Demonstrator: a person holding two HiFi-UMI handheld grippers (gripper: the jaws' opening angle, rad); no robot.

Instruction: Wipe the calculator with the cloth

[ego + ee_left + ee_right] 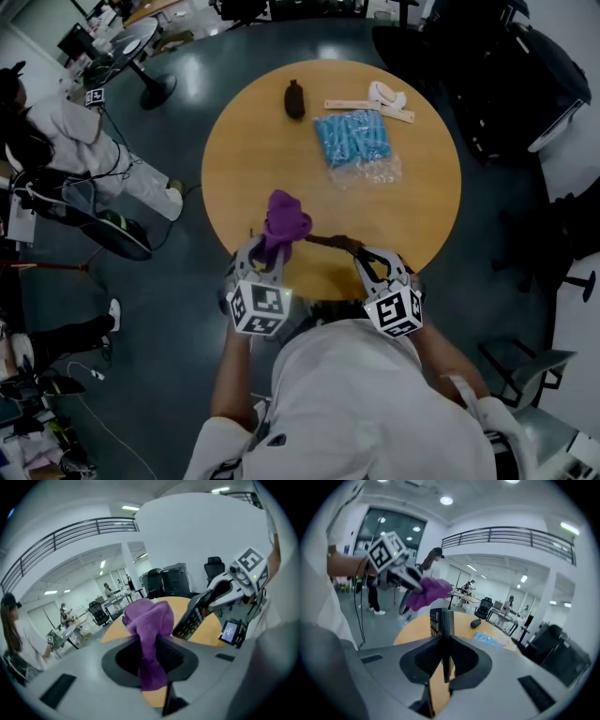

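My left gripper [274, 255] is shut on a purple cloth [285, 221], which bunches up above the near edge of the round wooden table [253, 141]. In the left gripper view the cloth [150, 634] hangs between the jaws, with the calculator [197, 613] just to its right. My right gripper [367, 262] is shut on the dark calculator [333, 243], held edge-on above the table's near rim. In the right gripper view the calculator [441, 630] stands thin between the jaws, its keys facing left toward the cloth [427, 592]. Cloth and calculator are close together but apart.
On the far half of the table lie a blue plastic bag [354, 141], a dark pouch [294, 97], a wooden ruler [367, 109] and a white object [386, 94]. A person [84, 150] sits at the left; black chairs [525, 84] stand at the right.
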